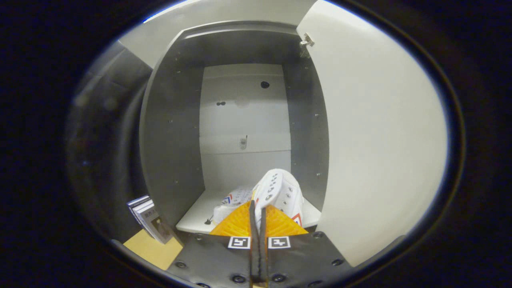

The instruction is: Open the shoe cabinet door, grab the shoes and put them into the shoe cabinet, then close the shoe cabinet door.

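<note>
Two shoes [276, 192] sit on the cabinet [172, 140] floor, its door [380, 140] wide open; the gripper [258, 210] jaws look closed, seemingly pinching one shoe, leaving release and door closing.

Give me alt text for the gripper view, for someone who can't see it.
The gripper holds its fingers nearly shut, seemingly pinching a white shoe over the cabinet floor, beside a second shoe. The shoe cabinet stands open, its door swung right.
</note>
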{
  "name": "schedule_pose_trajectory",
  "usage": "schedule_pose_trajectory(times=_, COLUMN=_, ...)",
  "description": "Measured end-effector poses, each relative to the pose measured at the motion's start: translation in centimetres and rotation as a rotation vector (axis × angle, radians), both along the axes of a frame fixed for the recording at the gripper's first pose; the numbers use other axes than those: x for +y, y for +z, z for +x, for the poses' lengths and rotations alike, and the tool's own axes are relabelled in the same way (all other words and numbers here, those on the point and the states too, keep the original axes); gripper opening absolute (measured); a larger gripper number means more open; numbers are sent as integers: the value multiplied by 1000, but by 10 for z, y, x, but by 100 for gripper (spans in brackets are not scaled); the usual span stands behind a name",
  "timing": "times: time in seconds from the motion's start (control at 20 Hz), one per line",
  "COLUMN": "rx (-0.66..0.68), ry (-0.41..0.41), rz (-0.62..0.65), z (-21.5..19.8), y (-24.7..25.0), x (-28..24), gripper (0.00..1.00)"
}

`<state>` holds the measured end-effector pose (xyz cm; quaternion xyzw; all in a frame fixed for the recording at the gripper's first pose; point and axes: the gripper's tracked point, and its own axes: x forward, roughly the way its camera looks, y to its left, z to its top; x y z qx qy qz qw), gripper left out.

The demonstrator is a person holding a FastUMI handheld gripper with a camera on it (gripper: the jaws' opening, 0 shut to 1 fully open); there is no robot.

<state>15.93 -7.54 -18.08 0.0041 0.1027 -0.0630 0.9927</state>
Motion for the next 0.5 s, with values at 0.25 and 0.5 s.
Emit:
schedule_pose_trajectory(times=0.25, rx=4, ry=-14, rz=-5, z=62, y=-8, x=-17, gripper=2)
schedule_pose_trajectory(times=0.5, rx=63, ry=-27, rz=-34, z=112, y=-40, x=-33, gripper=2)
